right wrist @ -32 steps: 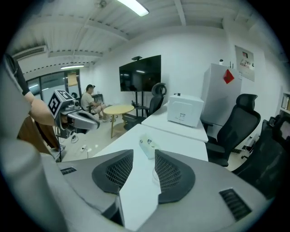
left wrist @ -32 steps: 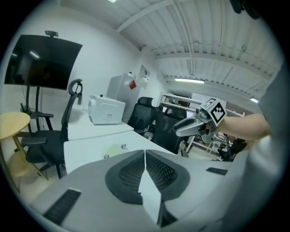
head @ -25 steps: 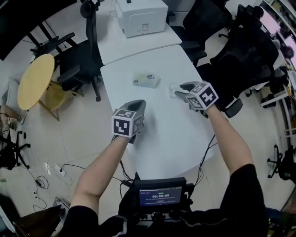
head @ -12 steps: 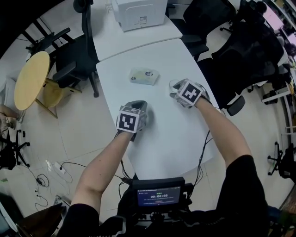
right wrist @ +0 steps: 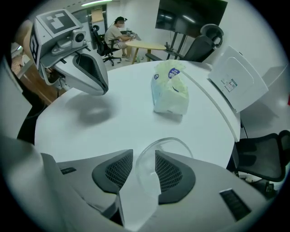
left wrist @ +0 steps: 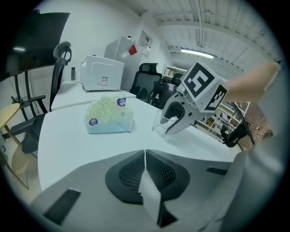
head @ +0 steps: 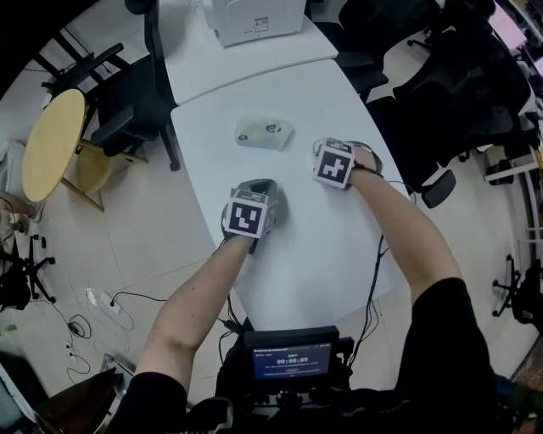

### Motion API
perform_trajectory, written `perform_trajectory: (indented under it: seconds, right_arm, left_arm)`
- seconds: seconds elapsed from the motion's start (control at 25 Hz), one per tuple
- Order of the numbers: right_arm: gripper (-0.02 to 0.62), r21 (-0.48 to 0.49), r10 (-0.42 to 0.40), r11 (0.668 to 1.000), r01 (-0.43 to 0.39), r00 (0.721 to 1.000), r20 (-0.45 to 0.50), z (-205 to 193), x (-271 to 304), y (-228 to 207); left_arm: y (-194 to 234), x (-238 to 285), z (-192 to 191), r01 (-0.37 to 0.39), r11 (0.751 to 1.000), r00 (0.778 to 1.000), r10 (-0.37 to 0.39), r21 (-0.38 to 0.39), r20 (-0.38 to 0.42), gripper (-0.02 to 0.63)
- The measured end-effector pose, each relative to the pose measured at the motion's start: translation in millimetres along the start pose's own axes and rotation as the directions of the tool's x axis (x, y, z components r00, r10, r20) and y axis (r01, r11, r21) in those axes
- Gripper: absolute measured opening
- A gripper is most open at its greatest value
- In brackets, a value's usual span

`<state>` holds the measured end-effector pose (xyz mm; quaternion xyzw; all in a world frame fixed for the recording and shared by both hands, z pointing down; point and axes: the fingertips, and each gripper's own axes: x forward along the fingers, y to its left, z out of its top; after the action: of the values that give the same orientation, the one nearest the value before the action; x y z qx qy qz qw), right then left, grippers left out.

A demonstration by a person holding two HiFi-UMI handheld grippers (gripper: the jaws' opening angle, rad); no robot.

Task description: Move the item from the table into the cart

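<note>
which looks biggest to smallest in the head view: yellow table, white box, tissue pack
1. yellow table, clearly the largest.
2. white box, though the picture's top edge cuts it off, so its full size is unsure.
3. tissue pack, the smallest.

Bright, even indoor light falls from above. A long white ceiling strip lamp (left wrist: 199, 54) glows in the left gripper view. The glossy white rounded desk (head: 310, 242) looks nearly washed out, with a soft grey shadow (right wrist: 93, 113) beneath the left gripper (right wrist: 102, 87). The clear plastic cup (right wrist: 147, 174) in the right gripper (right wrist: 144, 153) carries faint highlights. Both gripper views bulge fisheye-style with black corners, and the near fingers (right wrist: 174, 174) look soft.
</note>
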<state>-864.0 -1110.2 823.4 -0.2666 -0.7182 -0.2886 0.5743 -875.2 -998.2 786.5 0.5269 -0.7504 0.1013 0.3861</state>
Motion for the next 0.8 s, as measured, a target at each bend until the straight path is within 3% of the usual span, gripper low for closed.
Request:
perform_trajectory:
  seconds: [0.36,0.52,0.64,0.8]
  right_arm:
    - [0.118,0.01,-0.046,0.999,0.048,0.987,-0.151,-13,6,-9]
    - [0.037,0.005,-0.066,0.998,0.068,0.977,-0.204,-18,5,-11]
    - [0.029,0.004,-0.043,0.999,0.046,0.968,-0.246,-25,4,-5]
    - [0.018,-0.056,-0.055,0.998,0.04,0.952,-0.303,-34,10,1]
  left_arm:
    - [-7,20,10,-0.003,1.0,0.999,0.003,-0.004,-0.034,0.017]
    - [-7,22,9,-0.006,1.0,0.999,0.006,-0.008,-0.038,0.017]
    - [-10,21,14,-0.004,1.0,1.0,0.004,0.004,-0.01,0.017]
    - [-11,22,7,0.007,0.999,1.0,-0.008,-0.036,-0.028,0.018]
